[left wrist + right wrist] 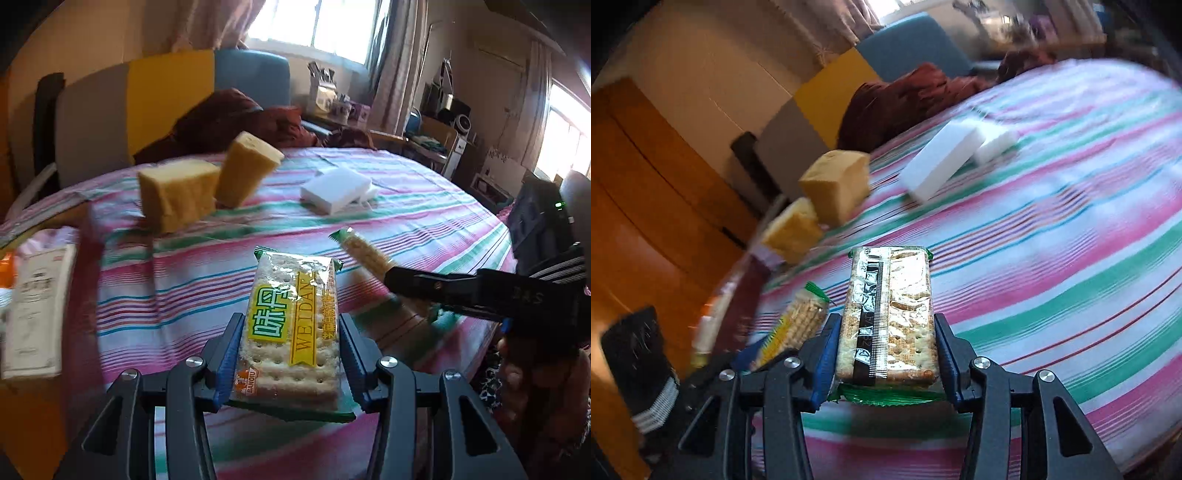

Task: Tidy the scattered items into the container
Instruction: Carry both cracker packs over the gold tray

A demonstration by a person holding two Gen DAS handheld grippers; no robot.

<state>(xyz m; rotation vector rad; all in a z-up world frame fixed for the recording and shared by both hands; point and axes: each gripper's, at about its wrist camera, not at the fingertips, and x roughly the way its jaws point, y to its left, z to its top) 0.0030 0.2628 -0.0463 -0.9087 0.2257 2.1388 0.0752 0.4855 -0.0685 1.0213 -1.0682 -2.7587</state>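
Over the striped bed [424, 206], both grippers are loaded. Left gripper [291, 350] has its fingers [231, 354] clamped on a cracker pack [291, 321], label side up, gripped across the short width near the tail end so most of the pack sticks out ahead. Right gripper [886, 350] is clamped the same way on a second pack [890, 314], seam side up. Judgement: the edge-on hold at the tail leaves the front end free to go into the container first, and a flat rigid pack won't twist in it.

Both packs are clear of the bed, carried, not resting.

Relative to the left pack: two yellow sponges [177, 195] sit beyond it to the left, touching or nearly so; two white blocks [336, 188] lie beyond it to the right, one partly on the other. These are apparently still to be tidied.

View differences:
- Left view shows the right gripper [410, 284] side-on with the second pack [364, 251] sticking out of it, plus a hand [535, 373] under it. It also shows a white box [37, 306] at the far left edge, beside the bed.
- Right view shows the left pack [798, 325] edge-on just left of its own pack, and an orange cabinet [646, 192] off the bed's side.
- Neither view shows a clear container; can't tell where it is. The drop target needs finding first.
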